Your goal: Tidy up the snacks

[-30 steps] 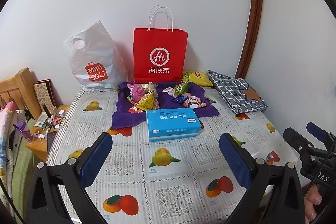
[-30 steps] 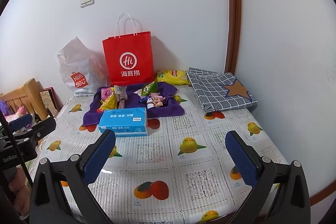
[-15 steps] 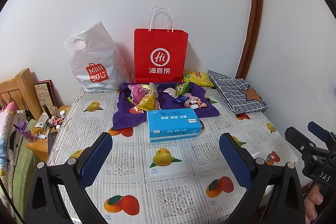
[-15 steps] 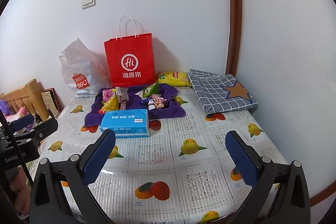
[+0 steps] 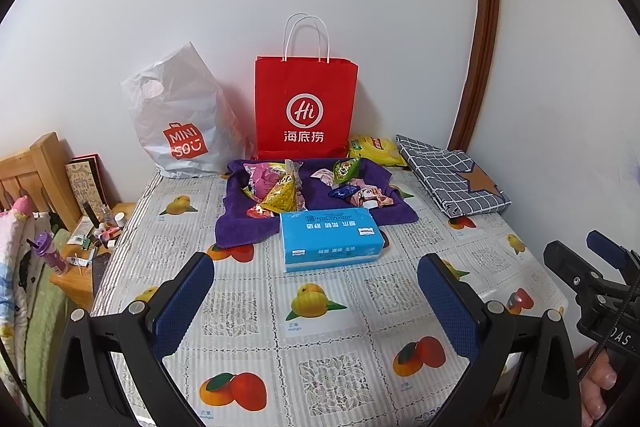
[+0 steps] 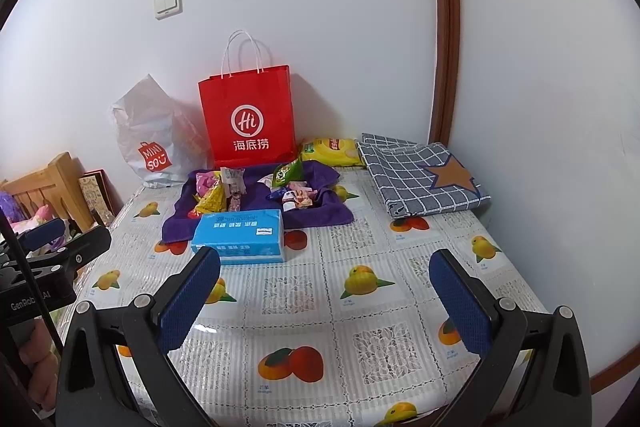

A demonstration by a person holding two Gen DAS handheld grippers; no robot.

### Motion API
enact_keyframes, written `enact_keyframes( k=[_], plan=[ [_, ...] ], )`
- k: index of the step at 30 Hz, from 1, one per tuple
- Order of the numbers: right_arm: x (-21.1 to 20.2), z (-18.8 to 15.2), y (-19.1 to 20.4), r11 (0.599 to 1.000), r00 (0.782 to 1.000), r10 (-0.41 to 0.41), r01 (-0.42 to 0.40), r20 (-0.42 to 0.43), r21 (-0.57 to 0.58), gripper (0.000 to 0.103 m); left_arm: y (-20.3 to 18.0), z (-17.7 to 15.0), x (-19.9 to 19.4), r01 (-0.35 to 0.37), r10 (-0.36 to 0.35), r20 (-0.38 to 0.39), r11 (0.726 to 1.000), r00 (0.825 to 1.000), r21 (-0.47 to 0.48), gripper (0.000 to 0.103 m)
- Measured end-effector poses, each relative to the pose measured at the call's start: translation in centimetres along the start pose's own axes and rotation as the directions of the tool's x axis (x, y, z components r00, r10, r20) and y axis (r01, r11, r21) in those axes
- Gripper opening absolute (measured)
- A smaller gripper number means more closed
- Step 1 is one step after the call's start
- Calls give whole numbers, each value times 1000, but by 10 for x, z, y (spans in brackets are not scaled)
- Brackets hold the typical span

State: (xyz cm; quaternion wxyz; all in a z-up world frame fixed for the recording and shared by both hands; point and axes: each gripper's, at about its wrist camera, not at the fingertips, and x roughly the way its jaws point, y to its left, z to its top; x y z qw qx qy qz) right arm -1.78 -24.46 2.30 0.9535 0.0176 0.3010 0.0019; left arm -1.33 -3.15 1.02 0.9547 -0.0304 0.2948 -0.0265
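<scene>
Several snack packets [image 5: 280,189] [image 6: 218,195] lie on a purple cloth [image 5: 236,223] [image 6: 316,213] at the far side of the table. More small snacks [image 5: 360,193] [image 6: 296,197] sit on its right half. A yellow chip bag [image 5: 374,149] [image 6: 330,149] lies behind the cloth. A blue tissue pack [image 5: 330,239] [image 6: 240,235] rests in front of it. My left gripper [image 5: 316,301] hovers open over the near table, well short of the tissue pack. My right gripper [image 6: 326,301] is open too, empty, further right.
A red paper bag [image 5: 306,107] [image 6: 248,115] and a white plastic bag [image 5: 182,123] [image 6: 150,139] stand against the wall. A folded grey checked cloth [image 5: 452,179] [image 6: 420,175] lies at the right. A cluttered wooden nightstand [image 5: 96,239] sits left of the fruit-patterned tablecloth [image 5: 320,367] [image 6: 300,295].
Both grippers have drifted slightly back or up; the scene sits a little lower in each view. Nothing on the table has moved.
</scene>
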Motion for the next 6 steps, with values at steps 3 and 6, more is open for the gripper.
enact_keyframes(
  k=[3,6],
  plan=[
    [0,0,0,1000,1000,2,-2,0,1,103,0,0,0,-3,3,2,1000,1000,2,103],
    [-1,0,-1,1000,1000,3,-3,0,-2,103,1,2,-1,-5,5,5,1000,1000,8,103]
  ],
)
